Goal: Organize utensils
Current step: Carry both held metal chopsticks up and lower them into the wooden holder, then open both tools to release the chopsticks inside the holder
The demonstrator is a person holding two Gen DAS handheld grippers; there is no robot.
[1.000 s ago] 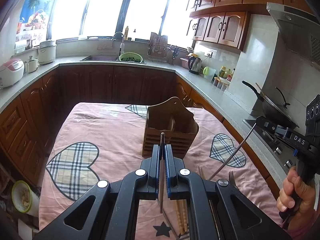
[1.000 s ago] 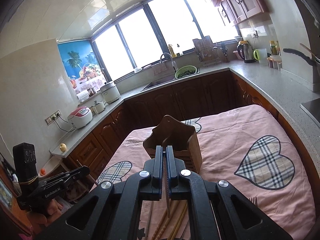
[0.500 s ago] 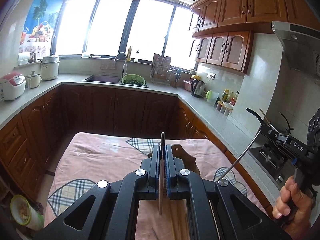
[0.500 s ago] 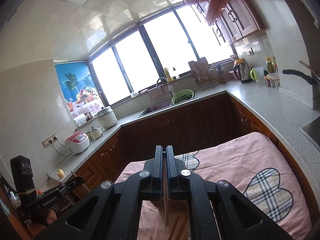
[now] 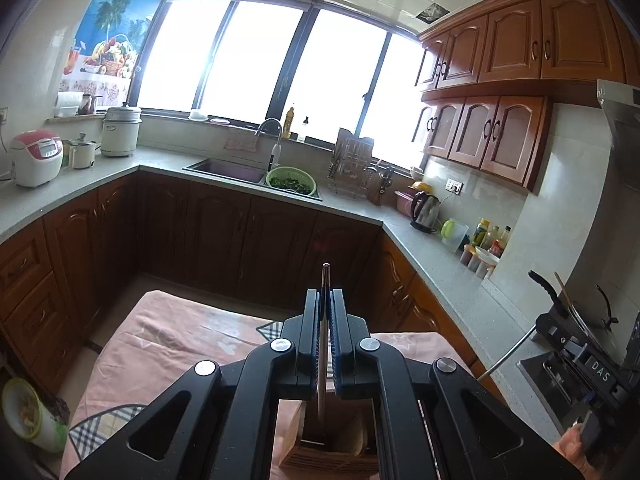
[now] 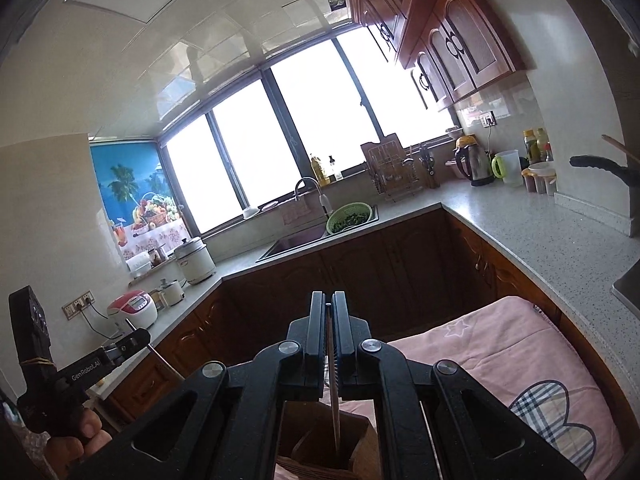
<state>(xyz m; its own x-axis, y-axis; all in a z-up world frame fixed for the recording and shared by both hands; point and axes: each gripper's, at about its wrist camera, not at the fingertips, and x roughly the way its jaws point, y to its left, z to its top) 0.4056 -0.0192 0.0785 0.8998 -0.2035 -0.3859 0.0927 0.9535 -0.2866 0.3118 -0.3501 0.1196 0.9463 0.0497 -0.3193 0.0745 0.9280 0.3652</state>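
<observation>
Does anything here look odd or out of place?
One thing: a ceiling tile by the wall cupboards looks broken open, a dark ragged hole. Otherwise nothing is spilled; each gripper holds one thin utensil above the wooden holder.

We list a pink tablecloth [image 6: 496, 356] patterned with grey-and-white plaid hearts and pale stars. The utensil holder [image 5: 332, 454] is brown wood. Both grippers, left [image 5: 324, 320] and right [image 6: 329, 324], are black with blue pads. The chopstick [image 5: 322, 344] in the left one is brownish with a silver tip. We note reddish-brown cabinets [image 5: 520, 48], a speckled grey countertop [image 6: 532, 236], a green colander [image 5: 290, 181], a white-and-red rice cooker [image 5: 36, 158], and a blue poster [image 5: 114, 36] showing palms and fruit.
</observation>
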